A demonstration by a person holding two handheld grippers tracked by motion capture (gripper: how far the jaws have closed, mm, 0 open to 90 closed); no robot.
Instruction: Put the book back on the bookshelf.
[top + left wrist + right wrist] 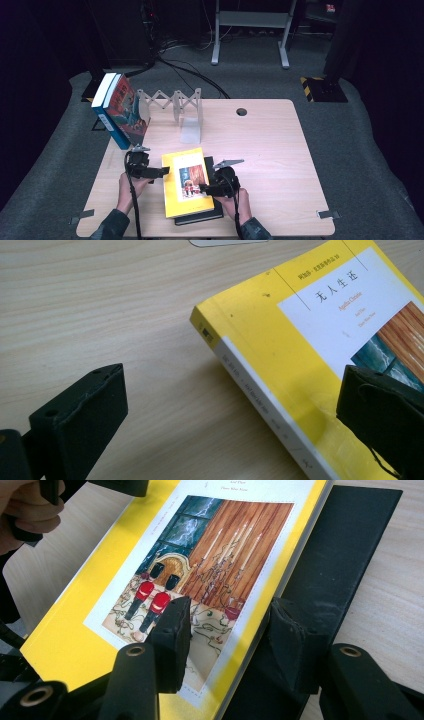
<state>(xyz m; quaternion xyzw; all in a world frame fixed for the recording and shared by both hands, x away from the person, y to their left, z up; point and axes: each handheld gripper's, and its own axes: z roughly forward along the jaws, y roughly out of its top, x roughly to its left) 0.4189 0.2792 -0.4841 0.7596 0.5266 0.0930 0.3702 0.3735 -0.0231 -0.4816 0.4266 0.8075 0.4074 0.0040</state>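
Yellow book [105, 630] edge between right tool [225, 630] jaws.

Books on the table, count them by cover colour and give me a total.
Yellow book, lying flat on top of the stack: 1
Black book, flat beneath the yellow one: 1
Blue-spined book, standing at the left rear: 1
Red-covered book, leaning beside the blue-spined one: 1
Total: 4
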